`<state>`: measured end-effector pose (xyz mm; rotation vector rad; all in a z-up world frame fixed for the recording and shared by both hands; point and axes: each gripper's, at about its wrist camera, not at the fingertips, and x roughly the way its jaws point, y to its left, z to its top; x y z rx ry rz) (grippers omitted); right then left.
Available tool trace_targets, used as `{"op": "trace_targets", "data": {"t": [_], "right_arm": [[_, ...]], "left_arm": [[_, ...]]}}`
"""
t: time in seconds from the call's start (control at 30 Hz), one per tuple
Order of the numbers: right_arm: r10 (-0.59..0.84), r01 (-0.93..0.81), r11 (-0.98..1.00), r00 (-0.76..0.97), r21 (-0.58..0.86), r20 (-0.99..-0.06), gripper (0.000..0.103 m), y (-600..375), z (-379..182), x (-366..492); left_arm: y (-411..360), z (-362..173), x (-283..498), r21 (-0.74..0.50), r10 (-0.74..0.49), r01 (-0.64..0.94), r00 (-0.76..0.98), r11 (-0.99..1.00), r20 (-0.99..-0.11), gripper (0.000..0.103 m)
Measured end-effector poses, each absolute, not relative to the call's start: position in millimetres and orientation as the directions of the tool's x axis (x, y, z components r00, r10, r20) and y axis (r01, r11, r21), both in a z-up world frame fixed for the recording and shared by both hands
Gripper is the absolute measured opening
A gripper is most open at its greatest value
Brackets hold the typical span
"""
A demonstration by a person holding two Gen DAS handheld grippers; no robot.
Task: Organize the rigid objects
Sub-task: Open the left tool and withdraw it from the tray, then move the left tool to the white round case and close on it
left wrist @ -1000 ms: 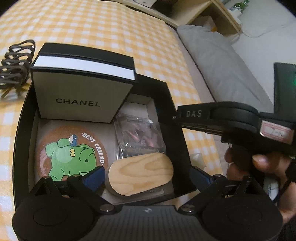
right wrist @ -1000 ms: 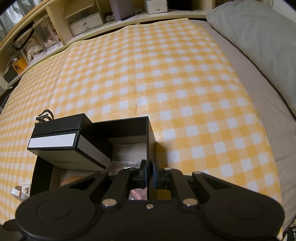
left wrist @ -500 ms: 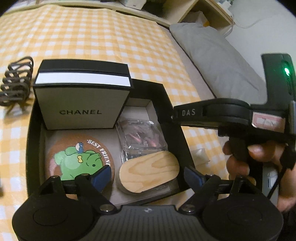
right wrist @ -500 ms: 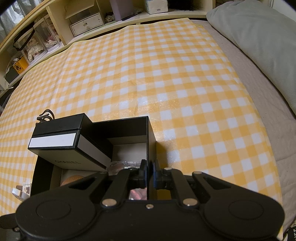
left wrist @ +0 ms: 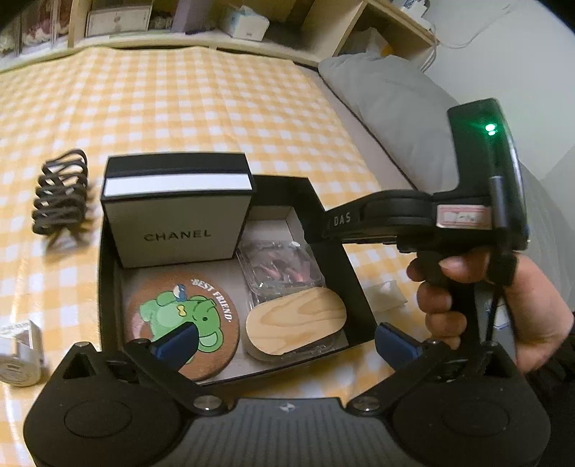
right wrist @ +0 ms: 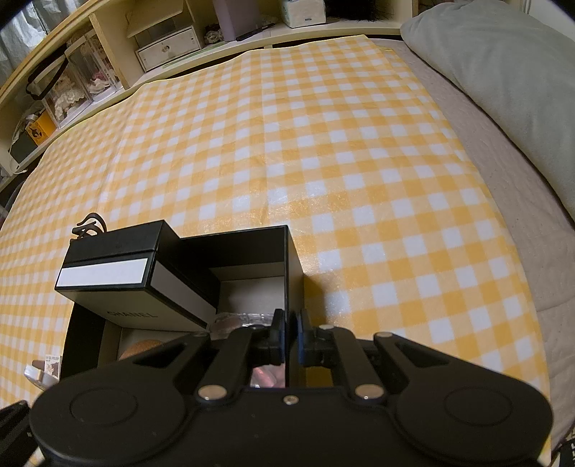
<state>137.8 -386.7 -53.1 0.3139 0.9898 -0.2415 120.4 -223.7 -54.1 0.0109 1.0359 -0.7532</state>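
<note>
Your left gripper [left wrist: 284, 339] fingers opening wide above the open black cardboard box [left wrist: 323, 215], nothing between them, your right gripper [right wrist: 291, 337] fingers clamped on that box's right wall, inside it the oval wooden-lidded case [left wrist: 296, 321], round cork frog coaster [left wrist: 183, 309], cream CHANEL box [left wrist: 176, 212].

The left wrist view looks steeply down from close above the near edge of an open black box [left wrist: 107, 287] on the checked cloth [left wrist: 197, 100] that covers the bed, facing the shelves [left wrist: 323, 25] behind the bed's far edge. The left tool's [left wrist: 284, 339] own fingers frame the lower part of this view. The right wrist view sits at the box's right wall [right wrist: 293, 266], also tilted down and close, and faces the same far edge across more open cloth. Both views share the box, the Chanel carton [left wrist: 178, 222] in its far left corner, the cloth, the grey pillow [right wrist: 503, 72] and the shelves.
</note>
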Motion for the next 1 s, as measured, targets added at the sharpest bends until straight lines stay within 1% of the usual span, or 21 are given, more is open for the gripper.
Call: {"op": "trace_targets", "data": {"t": [0.2, 0.37, 0.7, 0.9, 1.0], "right_arm": [[-0.059, 0.342, 0.928, 0.529, 0.15, -0.846, 0.007, -383.9, -52.3, 136.5], [-0.058, 0.342, 0.928, 0.53, 0.151, -0.846, 0.007, -383.5, -52.0, 136.5], [-0.057, 0.343, 0.927, 0.531, 0.154, -0.846, 0.007, -384.5, -52.2, 135.8], [-0.058, 0.346, 0.925, 0.532, 0.155, -0.845, 0.007, -379.8, -51.0, 136.3], [-0.057, 0.346, 0.925, 0.532, 0.156, -0.845, 0.007, -382.1, -51.1, 135.3]], "left_arm": [[-216.9, -36.7, 111.3, -0.283, -0.557, 0.601, 0.335, 0.747, -0.759, 0.103], [-198.6, -15.5, 107.4, -0.23, -0.556, 0.619, 0.406, 0.751, -0.725, 0.103], [-139.1, 13.1, 132.8, -0.164, -0.468, 0.51, 0.555, 0.845, -0.688, 0.103], [-98.2, 6.3, 153.1, -0.117, -0.363, 0.406, 0.603, 0.906, -0.71, 0.103], [-75.5, -4.3, 158.8, -0.127, -0.331, 0.357, 0.601, 0.925, -0.728, 0.103]]}}
